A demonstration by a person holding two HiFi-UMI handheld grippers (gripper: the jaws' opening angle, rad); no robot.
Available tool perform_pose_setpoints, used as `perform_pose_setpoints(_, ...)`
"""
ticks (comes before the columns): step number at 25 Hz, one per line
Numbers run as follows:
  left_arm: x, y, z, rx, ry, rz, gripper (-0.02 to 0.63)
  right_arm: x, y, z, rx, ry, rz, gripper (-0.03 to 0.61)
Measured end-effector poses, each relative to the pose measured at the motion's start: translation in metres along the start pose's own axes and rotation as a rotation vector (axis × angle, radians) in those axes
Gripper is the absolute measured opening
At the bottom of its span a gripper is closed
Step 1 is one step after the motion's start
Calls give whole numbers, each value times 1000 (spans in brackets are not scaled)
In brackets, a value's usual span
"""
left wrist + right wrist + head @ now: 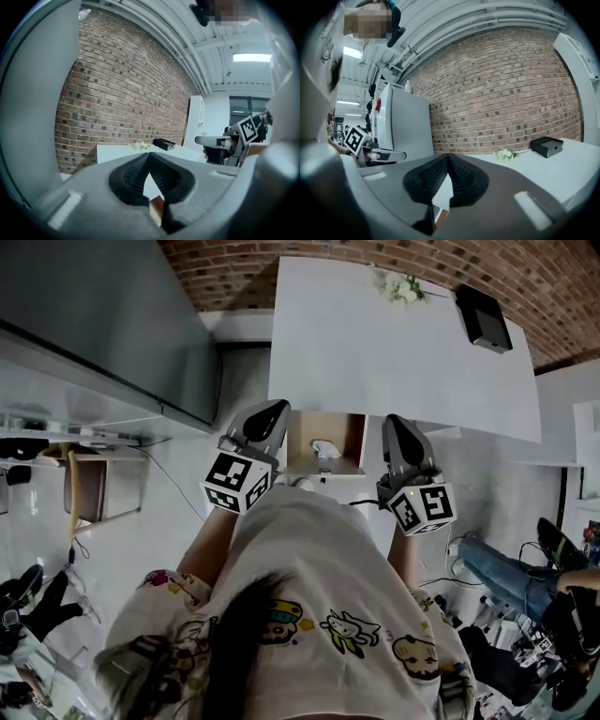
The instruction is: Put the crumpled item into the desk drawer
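Observation:
The desk drawer (349,440) stands pulled out under the front edge of the white desk (375,352). A crumpled white item (325,448) lies inside it. My left gripper (269,415) hangs just left of the drawer and my right gripper (397,427) just right of it, both at the desk's front edge. In the left gripper view the left gripper (149,156) has its jaw tips together with nothing between them. The right gripper (448,158) looks the same in its own view: shut and empty.
A black box (483,317) and a small bunch of white flowers (401,287) sit at the desk's far edge by the brick wall (281,263). A tall grey cabinet (103,315) stands to the left. A person's legs (502,576) and cables are at the right.

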State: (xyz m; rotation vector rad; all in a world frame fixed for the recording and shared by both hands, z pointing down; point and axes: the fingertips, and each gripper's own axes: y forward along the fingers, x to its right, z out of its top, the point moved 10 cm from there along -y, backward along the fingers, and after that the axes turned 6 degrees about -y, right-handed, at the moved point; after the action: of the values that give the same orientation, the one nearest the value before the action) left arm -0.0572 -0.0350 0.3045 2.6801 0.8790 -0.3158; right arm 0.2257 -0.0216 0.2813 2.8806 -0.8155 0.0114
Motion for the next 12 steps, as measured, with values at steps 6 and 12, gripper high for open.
perform_pose_setpoints(6, -3, -4, -2, -5, -7, 13, 0, -6, -4, -6, -4, 20, -25, 9)
perform_pose_setpoints(12, -11, -8, -3, -10, -7, 27, 0, -7, -3, -11, -13, 26, -41, 9)
